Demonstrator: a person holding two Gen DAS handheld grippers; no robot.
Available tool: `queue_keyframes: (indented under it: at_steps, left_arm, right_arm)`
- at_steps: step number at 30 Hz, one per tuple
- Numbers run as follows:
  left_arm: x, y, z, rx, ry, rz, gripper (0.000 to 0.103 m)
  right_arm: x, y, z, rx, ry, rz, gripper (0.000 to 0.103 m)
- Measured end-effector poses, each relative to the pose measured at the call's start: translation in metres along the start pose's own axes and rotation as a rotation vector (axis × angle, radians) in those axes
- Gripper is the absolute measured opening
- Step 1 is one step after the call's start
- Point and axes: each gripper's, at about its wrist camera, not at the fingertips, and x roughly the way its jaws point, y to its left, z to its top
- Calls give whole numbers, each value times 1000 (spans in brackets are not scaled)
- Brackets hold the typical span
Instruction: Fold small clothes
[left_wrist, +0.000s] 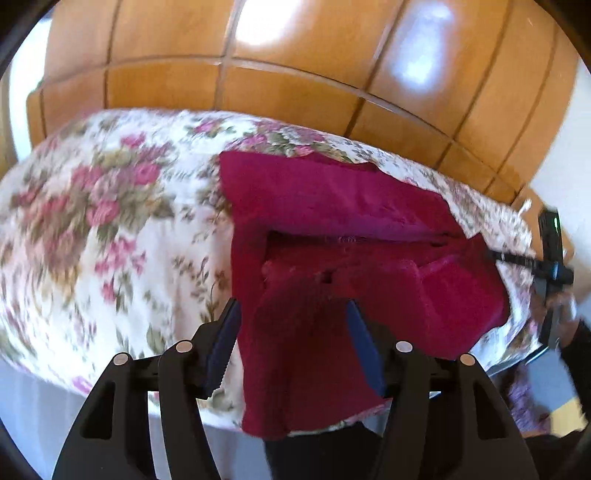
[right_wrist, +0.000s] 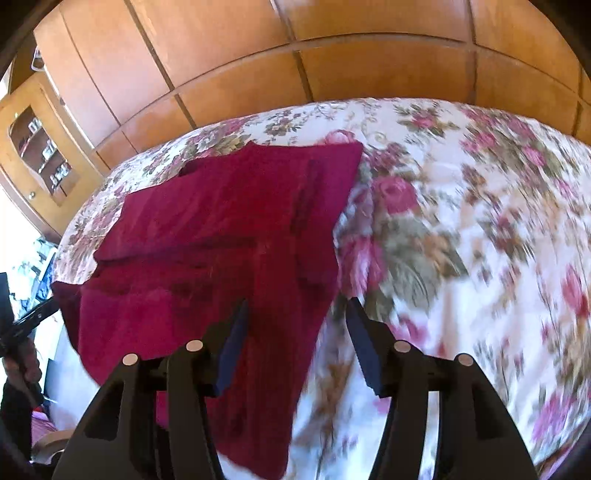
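A dark red garment (left_wrist: 332, 206) lies partly folded on a floral cloth-covered surface (left_wrist: 110, 203), and its near end hangs over the front edge. My left gripper (left_wrist: 293, 306) hovers just above that near end. It is open, with red fabric showing between the blue pads, which do not press on it. In the right wrist view the same garment (right_wrist: 221, 221) spreads to the left, one flap reaching down past the edge. My right gripper (right_wrist: 297, 304) is open over the garment's right border, its left pad over red cloth and its right pad over the floral cover (right_wrist: 443, 221).
Wooden panelled cupboard doors (left_wrist: 295, 74) rise behind the surface. A glass-fronted cabinet (right_wrist: 40, 147) stands at the far left. The right gripper's body (left_wrist: 550, 266) shows at the right edge of the left wrist view, and the left one (right_wrist: 26, 321) at the left edge of the right wrist view.
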Motion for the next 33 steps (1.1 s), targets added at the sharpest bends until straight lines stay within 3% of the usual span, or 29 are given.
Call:
queue_keyframes:
  at_steps: [1, 2, 3, 4, 5, 6, 12, 17, 20, 26, 33]
  left_arm:
    - [2, -1, 0, 13, -1, 9, 58]
    - [6, 0, 2, 15, 1, 14, 50]
    - [10, 1, 4, 14, 6, 14, 31]
    - [13, 2, 5, 19, 13, 18, 21]
    - [11, 1, 7, 33, 7, 33, 8]
    - [6, -1, 8, 40, -13, 44, 8]
    - [-49, 17, 20, -70, -146, -75, 7]
    - [-56, 28, 49, -127, -209, -113, 7]
    - [-42, 36, 78, -128, -224, -93, 7]
    - [20, 54, 138, -136, -179, -22, 7]
    - [121, 78, 173, -165, -37, 103, 7]
  right_arm:
    - [6, 5, 5, -27, 2, -12, 51]
    - [9, 9, 6, -44, 6, -20, 48]
    - [13, 14, 7, -71, 17, -37, 32]
    - [15, 17, 7, -92, 25, -50, 10]
    - [14, 22, 6, -120, 30, -67, 8]
    - [9, 25, 4, -134, 24, -68, 7]
    - [-65, 31, 5, -125, -101, 10, 6]
    - [-91, 18, 46, -14, -219, 75, 6]
    - [-73, 15, 80, -4, -230, 50, 6]
    - [-8, -1, 143, 31, -199, -18, 6]
    - [82, -19, 178, 74, -85, -109, 6]
